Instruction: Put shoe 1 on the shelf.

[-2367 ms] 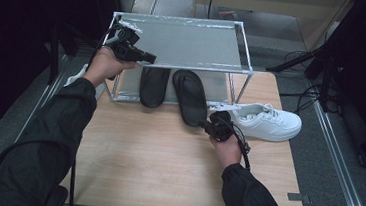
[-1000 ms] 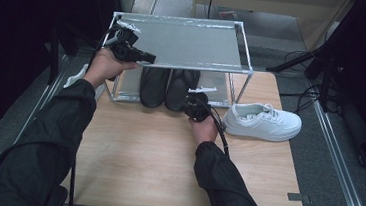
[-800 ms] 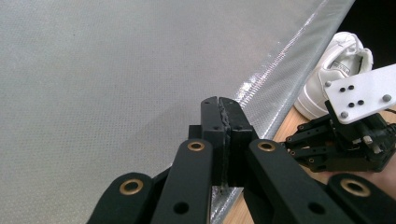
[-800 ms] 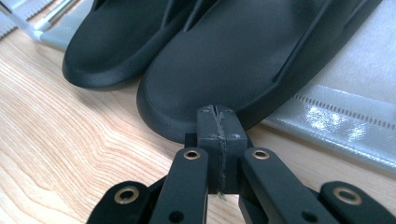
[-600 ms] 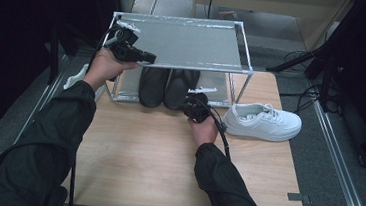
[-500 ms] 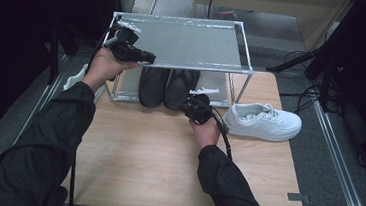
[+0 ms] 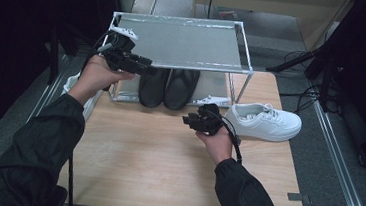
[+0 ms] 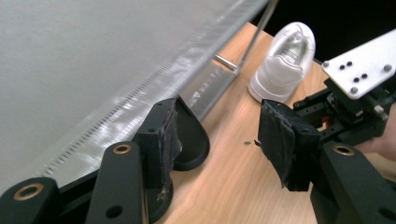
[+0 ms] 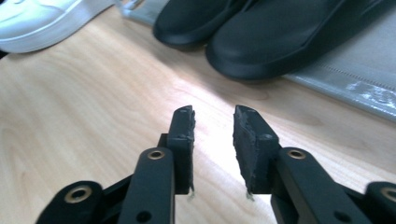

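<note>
**Both grippers let go beside the shoe rack**

The left gripper hangs at the front left corner of the metal rack, level with the edge of its upper shelf; its jaws have just been opening and now stand spread, with nothing pinched between the pads. In the left gripper view the shelf's grey sheet lies to the left of the jaws and a black slipper toe sits just behind the left jaw.

The right gripper hovers over the wooden table, just in front of the rack; its jaws have just been opening too and stand a little apart, with bare wood showing in the gap and nothing between them. Straight ahead of it, near but not touching, lie the two black slippers; they rest side by side on the rack's lower shelf, toes toward the gripper. The white sneaker stands on the table just to the right of the right gripper, outside the rack, on its sole.
</note>
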`<action>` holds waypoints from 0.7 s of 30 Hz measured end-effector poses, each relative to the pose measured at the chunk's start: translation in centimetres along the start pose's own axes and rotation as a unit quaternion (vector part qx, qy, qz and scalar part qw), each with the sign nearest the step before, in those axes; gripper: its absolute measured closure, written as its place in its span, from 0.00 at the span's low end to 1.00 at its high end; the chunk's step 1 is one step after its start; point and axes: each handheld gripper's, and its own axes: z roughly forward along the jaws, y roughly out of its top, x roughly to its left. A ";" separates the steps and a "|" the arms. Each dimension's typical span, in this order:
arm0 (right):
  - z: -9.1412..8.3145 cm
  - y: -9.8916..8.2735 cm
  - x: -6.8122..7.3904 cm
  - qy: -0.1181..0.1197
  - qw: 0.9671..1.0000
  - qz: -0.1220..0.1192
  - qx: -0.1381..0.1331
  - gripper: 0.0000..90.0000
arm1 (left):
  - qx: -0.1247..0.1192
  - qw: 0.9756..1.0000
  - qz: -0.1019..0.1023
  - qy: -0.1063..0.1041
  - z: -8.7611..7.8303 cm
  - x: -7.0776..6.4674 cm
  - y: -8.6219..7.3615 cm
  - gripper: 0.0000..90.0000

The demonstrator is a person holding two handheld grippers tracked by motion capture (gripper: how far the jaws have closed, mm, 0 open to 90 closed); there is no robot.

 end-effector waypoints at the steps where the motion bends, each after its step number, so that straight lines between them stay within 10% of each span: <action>1: -0.3 -0.2 0.1 0.002 1.000 -0.001 -0.001 0.77 | -0.004 1.000 0.005 -0.001 -0.1 -0.3 -0.2 0.51; 21: -4.5 -3.1 -0.1 0.040 0.999 -0.026 -0.016 0.60 | 0.013 1.000 -0.003 -0.007 0.6 -2.2 -6.9 0.40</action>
